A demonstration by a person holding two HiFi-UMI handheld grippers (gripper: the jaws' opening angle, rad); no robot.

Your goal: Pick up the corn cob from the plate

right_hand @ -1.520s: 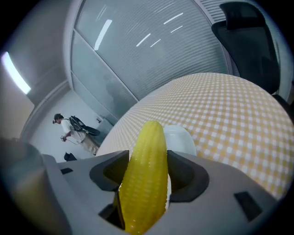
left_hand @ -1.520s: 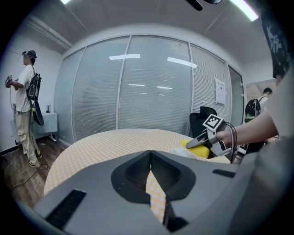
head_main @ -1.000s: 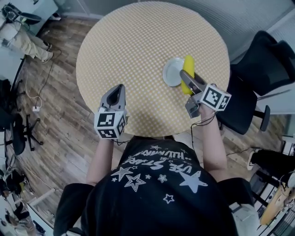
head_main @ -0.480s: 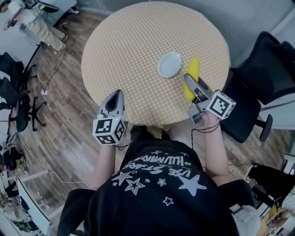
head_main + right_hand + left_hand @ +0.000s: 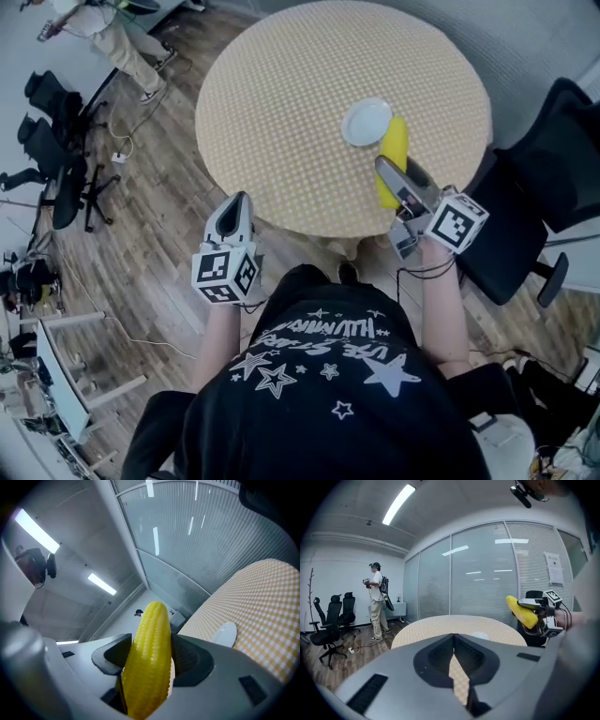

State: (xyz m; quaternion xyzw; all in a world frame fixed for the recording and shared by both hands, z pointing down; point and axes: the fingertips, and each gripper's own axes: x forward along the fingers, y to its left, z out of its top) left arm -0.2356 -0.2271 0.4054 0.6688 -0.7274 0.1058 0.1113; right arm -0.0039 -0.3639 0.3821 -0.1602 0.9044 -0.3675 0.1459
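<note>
Gripping the corn cob between its two fingers, the right gripper holds the yellow cob off the plate. In the right gripper view the dark pads press on both sides of the cob, whose tip sticks out past the fingers and points upward. The fingers stand wide, spread by the cob's thickness. From the head view the cob shows over the near right edge of the round bench, just beside the small white plate, which lies flat on the checked yellow cloth. The left gripper view shows the cob well above the bench top, to the right of it.

The left gripper hangs off the bench's near left edge, over the wooden floor. Its fingers are drawn together, with only a thin sliver of the checked cloth visible between them, and they hold nothing.

A black office chair stands to the right of the bench. Across the room another person stands near more chairs, in front of a glass partition with blinds.
</note>
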